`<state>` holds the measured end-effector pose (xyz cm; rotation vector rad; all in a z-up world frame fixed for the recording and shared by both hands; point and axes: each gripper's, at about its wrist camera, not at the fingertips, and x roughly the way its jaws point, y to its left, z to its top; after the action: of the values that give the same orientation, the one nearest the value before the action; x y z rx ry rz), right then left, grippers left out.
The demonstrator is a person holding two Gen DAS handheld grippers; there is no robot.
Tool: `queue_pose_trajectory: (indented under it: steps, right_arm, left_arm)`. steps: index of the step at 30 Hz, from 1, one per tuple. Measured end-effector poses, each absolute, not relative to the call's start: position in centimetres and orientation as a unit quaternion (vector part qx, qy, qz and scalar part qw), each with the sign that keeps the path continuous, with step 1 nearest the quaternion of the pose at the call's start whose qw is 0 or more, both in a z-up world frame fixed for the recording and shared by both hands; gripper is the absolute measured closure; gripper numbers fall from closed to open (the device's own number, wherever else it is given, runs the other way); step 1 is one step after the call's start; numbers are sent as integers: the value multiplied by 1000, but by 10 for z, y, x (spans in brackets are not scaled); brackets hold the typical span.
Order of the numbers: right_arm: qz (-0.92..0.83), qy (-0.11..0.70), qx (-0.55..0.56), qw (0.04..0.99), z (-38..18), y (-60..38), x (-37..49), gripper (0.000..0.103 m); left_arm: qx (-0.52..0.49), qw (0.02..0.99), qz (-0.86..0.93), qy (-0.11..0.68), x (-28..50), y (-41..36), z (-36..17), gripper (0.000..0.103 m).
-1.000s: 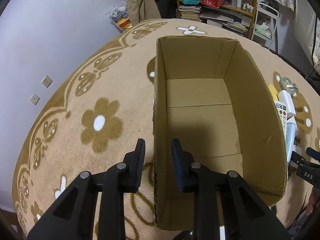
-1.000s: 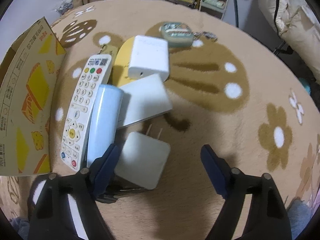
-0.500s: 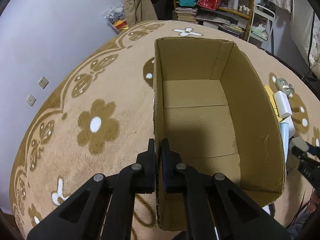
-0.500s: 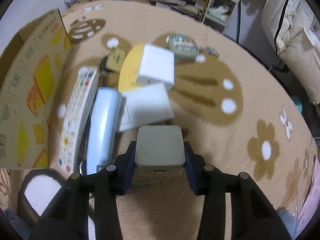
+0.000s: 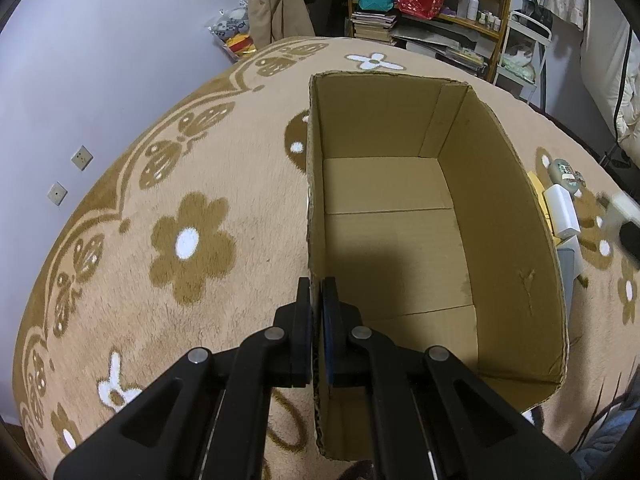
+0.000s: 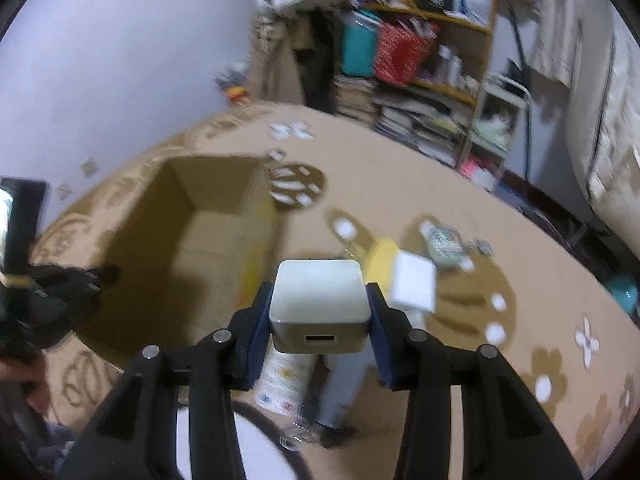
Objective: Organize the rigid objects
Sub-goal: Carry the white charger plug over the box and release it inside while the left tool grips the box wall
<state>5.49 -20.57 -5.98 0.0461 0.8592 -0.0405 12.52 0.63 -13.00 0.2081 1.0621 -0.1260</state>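
My left gripper [image 5: 316, 292] is clamped shut on the near-left wall of the cardboard box [image 5: 496, 184], one finger outside against the carpet side, one inside, the wall pinched between the pads with no gap showing. My right gripper [image 6: 319, 300] is closed on a white charger block [image 6: 319, 295], pads pressed on its two sides, USB port facing the camera, block held up off the floor. Box sits open-topped on the tan flower carpet [image 5: 188, 240], its floor bare cardboard as far as I see; in the right wrist view the box [image 6: 192, 216] is ahead-left of the held charger, and the charger is beside it, not over the opening. Below and past the right fingers, on the carpet: a remote control [image 6: 284, 376], a pale blue long item [image 6: 344, 380] just beside it, a white square block [image 6: 414, 286] lying on a yellow flat thing [image 6: 380, 254], and a greenish small case [image 6: 442, 240] further out. Right view is motion-blurred, so small details are unclear. The left wrist view shows the same pile right of the box, white block [image 5: 562, 210] just beside the box wall. Cluttered shelf [image 5: 436, 12] at the room's far edge, purple-grey wall [image 5: 100, 60] left.
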Motion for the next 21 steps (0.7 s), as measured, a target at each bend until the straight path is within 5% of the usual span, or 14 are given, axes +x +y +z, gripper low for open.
queue_pose_trajectory:
  steps: [21]
  right_arm:
    - [92, 415, 79, 902, -68, -152, 99, 55]
  left_arm:
    - [116, 856, -54, 500, 122, 0, -131, 98]
